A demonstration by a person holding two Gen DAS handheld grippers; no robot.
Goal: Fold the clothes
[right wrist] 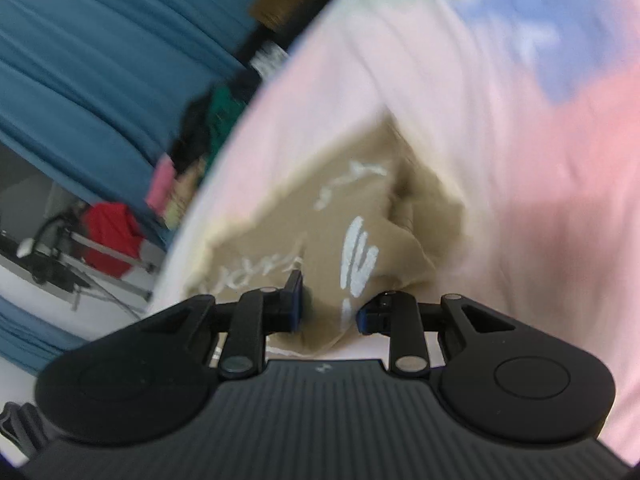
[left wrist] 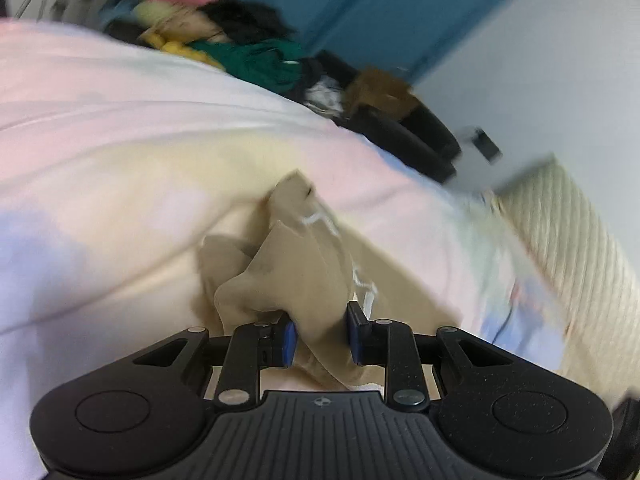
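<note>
Cloth fills my left wrist view: a tan garment [left wrist: 292,264] with white lettering bunches up between the blue pads of my left tongs [left wrist: 320,338], which pinch a thick fold of it. The rest of it trails away over a pastel sheet [left wrist: 120,132] in pink, yellow and pale blue. Beyond the sheet's far edge lies a blurred pile of clothes [left wrist: 240,44], green, black, yellow and pink, in front of a teal curtain [left wrist: 360,4]. A ribbed cream surface [left wrist: 580,248] shows at the right.

Through my right wrist view, the same tan garment [right wrist: 320,216] spreads ahead on the pastel sheet [right wrist: 520,140], white print facing up. My right tongs [right wrist: 328,312] grip a fold of it between their pads. At the left I see the teal curtain [right wrist: 100,60], the heaped clothes [right wrist: 200,136] and something red [right wrist: 108,236], all smeared by blur.
</note>
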